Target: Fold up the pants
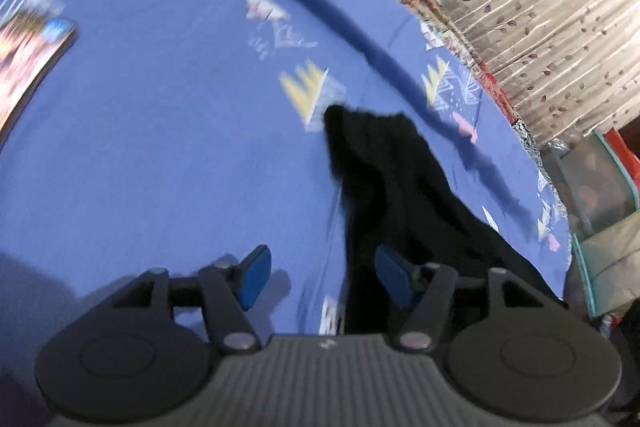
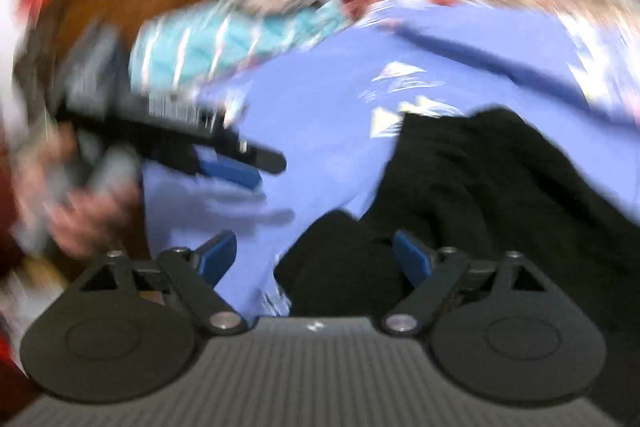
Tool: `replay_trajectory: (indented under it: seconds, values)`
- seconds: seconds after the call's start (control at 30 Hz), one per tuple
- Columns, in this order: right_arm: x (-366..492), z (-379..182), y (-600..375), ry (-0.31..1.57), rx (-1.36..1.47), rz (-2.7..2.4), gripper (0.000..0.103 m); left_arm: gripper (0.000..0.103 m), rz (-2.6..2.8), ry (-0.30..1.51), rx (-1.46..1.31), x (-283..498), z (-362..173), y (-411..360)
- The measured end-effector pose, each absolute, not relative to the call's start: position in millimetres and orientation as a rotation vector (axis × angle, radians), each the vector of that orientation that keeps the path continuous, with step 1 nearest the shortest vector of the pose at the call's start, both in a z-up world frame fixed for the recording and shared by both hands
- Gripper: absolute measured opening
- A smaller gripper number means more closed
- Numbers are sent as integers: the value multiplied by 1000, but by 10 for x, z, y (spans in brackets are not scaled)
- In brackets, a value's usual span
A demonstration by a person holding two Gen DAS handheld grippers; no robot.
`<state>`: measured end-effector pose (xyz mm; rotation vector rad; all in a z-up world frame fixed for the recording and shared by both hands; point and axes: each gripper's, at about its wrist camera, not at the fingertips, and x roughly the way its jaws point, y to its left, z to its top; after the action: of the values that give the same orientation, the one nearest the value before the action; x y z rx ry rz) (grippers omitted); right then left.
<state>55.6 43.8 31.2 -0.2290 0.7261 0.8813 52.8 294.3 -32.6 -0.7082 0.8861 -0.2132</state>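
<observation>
Both claws, left (image 1: 320, 277) and right (image 2: 316, 263), are gaping wide over the black pants (image 1: 384, 179) on the blue bed (image 1: 160, 147), lining up for a grab

Both wrist cameras look down low and close along their blue-padded tongs onto the blue patterned bedsheet (image 1: 160, 147), sharing the black fabric pants (image 1: 380, 187) near its curtain-side edge.

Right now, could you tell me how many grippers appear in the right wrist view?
2. The right gripper sits at the bottom, jaws open over the black pants. The left gripper is at mid-left above the blue sheet, blurred.
</observation>
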Motion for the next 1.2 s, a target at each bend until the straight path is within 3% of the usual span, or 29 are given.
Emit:
replay_trajectory:
  seconds: [0.1, 0.17, 0.2, 0.23, 0.27, 0.3, 0.47, 0.53, 0.6, 0.7, 0.73, 0.77, 0.83, 0.87, 1.0, 1.1, 1.17, 1.2]
  values:
    - [561, 121, 730, 728, -431, 885, 86, 60, -205, 903, -731, 342, -370, 2981]
    - [650, -61, 818, 749, -528, 854, 79, 60, -196, 900, -745, 237, -363, 3022]
    - [696, -142, 827, 768, -555, 851, 56, 60, -196, 896, -751, 205, -353, 3046]
    - [759, -174, 814, 799, -542, 852, 40, 60, -197, 892, -756, 170, -344, 3067]
    - [797, -149, 757, 828, -479, 851, 33, 60, -200, 885, -762, 124, -334, 3087]
    - [875, -65, 697, 867, -369, 847, 18, 60, -203, 877, -766, 101, -322, 3104]
    - [1170, 403, 51, 824, 481, 845, 18, 60, -226, 833, -833, 51, -327, 3193]
    - [1130, 320, 48, 827, 615, 846, 21, 60, -227, 831, -853, 67, -363, 3192]
    - [1076, 74, 281, 927, 565, 843, 22, 60, -233, 851, -866, 98, -413, 3167]
    - [983, -360, 644, 1089, 424, 810, 33, 60, -226, 862, -858, 61, -443, 3144]
    - [921, -368, 656, 1040, 413, 808, 40, 60, -225, 861, -861, 43, -443, 3149]
    - [889, -326, 668, 1016, 406, 819, 47, 60, -226, 859, -868, 21, -440, 3158]
    - [912, -186, 687, 1019, 387, 861, 73, 60, -223, 857, -868, -20, -433, 3169]
    - [918, -103, 707, 1009, 354, 869, 75, 60, -220, 857, -864, -27, -425, 3169]
    - [712, 191, 641, 841, 204, 858, 75, 60, -241, 838, -867, 13, -342, 3142]
    - [715, 264, 327, 775, 257, 765, 74, 60, -288, 824, -843, 59, -236, 2997]
    - [729, 273, 70, 757, 308, 678, 63, 60, -345, 817, -814, 128, -140, 2808]
    - [747, 258, -22, 756, 327, 637, 52, 60, -374, 815, -796, 157, -99, 2690]
